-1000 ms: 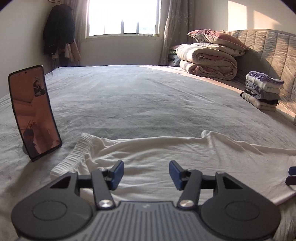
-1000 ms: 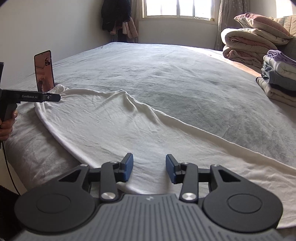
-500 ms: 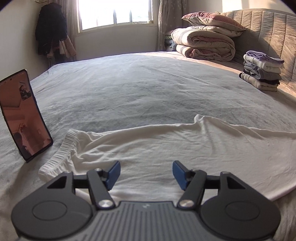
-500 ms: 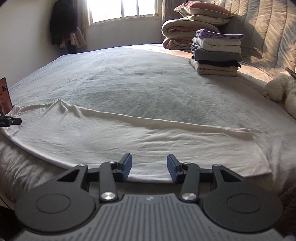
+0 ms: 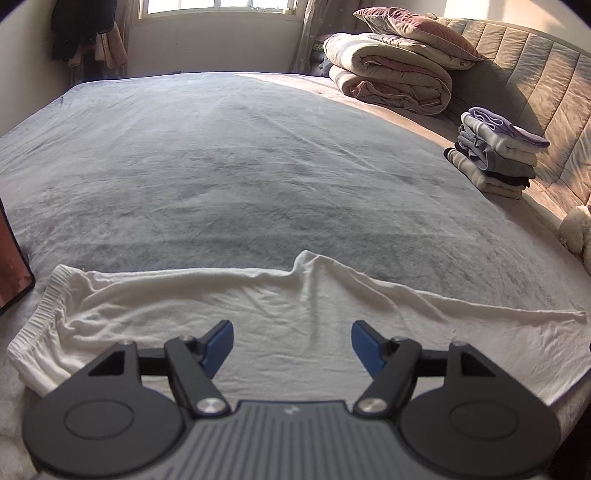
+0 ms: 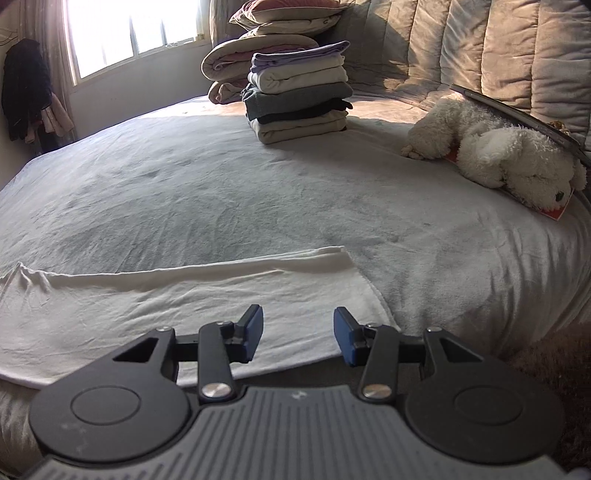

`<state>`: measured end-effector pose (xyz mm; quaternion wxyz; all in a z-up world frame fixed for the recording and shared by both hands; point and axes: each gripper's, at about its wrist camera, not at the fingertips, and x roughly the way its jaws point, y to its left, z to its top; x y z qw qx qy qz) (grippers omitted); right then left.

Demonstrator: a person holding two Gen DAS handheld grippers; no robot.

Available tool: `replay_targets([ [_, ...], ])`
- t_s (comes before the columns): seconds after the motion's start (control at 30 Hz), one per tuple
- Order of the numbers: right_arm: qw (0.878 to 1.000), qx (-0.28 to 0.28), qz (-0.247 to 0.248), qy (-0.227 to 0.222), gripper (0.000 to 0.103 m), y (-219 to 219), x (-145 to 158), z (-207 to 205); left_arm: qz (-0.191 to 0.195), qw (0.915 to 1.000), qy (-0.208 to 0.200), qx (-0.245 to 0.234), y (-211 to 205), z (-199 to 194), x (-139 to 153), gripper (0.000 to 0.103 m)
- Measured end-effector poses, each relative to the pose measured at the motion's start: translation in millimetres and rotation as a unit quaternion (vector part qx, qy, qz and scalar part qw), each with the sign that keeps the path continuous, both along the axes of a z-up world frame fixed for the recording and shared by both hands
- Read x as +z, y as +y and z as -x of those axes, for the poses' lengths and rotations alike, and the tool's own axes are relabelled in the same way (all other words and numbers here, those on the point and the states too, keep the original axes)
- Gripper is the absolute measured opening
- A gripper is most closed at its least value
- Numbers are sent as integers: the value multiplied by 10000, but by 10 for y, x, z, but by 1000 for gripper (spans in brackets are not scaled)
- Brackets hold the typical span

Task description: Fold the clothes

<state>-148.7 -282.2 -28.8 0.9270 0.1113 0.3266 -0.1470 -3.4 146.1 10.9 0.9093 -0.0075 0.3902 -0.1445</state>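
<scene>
while both tools hang low over the near edge of the bed [image 5: 258, 155], neither has hold of anything. the left tool [image 5: 291, 341] has its blue pads [image 5: 218, 341] standing wide apart and its jaws are opening, with only flat cloth showing below the gap. the right tool [image 6: 298, 334] has its jaws parted to a middling gap, pads clear of the fabric, nothing gripped between them.

just beyond the tools, the white garment [image 5: 258, 314] lies spread in a long strip along the near edge of the bed. in the left wrist view its ribbed, elastic-looking band [image 5: 40, 317] sits at the near left, and the cloth runs right, narrowing to a thin point at the far right end. a small ridge of raised fabric stands near the middle of its far edge. in the right wrist view the garment's right end is squared off, with a folded layer lying along its far edge, and it stops just beside the right tool's right pad.

at the left edge of the left wrist view, a phone [image 5: 11, 273] stands tilted on the bed, just beside the band.

farther off, the grey bedsheet stretches bare toward the far side. on the right, a white plush dog [image 6: 495, 158] lies on the bed near the padded headboard [image 6: 498, 48]. beyond it, a stack of folded clothes [image 6: 299, 92] sits upright by the headboard, well apart from the garment. behind the stack are a rolled quilt [image 5: 391, 81] and a pillow [image 5: 406, 26] on top. farthest away, a bright window [image 6: 129, 33] and dark hanging clothes [image 6: 26, 88] at the far left.
</scene>
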Motion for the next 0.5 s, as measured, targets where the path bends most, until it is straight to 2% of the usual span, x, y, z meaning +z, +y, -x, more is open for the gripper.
replay_targets([
  [0.17, 9999, -127, -46, 92, 48, -148, 47, -36, 19, 9994, 297, -173, -288, -11, 88, 80],
  [0.23, 9998, -195, 4, 85, 56, -193, 51, -39, -30, 9989, 311, -341, -427, 61, 106, 80],
  [0.3, 9996, -254, -5, 91, 56, -256, 29, -50, 35, 9981, 269, -546, -550, 159, 118, 80],
  [0.4, 9991, -379, 28, 162, 56, -318, -24, -84, 471, 9943, 299, -913, -702, 277, 77, 80],
  [0.5, 9988, -426, 20, 251, 56, -356, -82, -115, 970, 9869, 254, -1265, -841, 367, -37, 80],
])
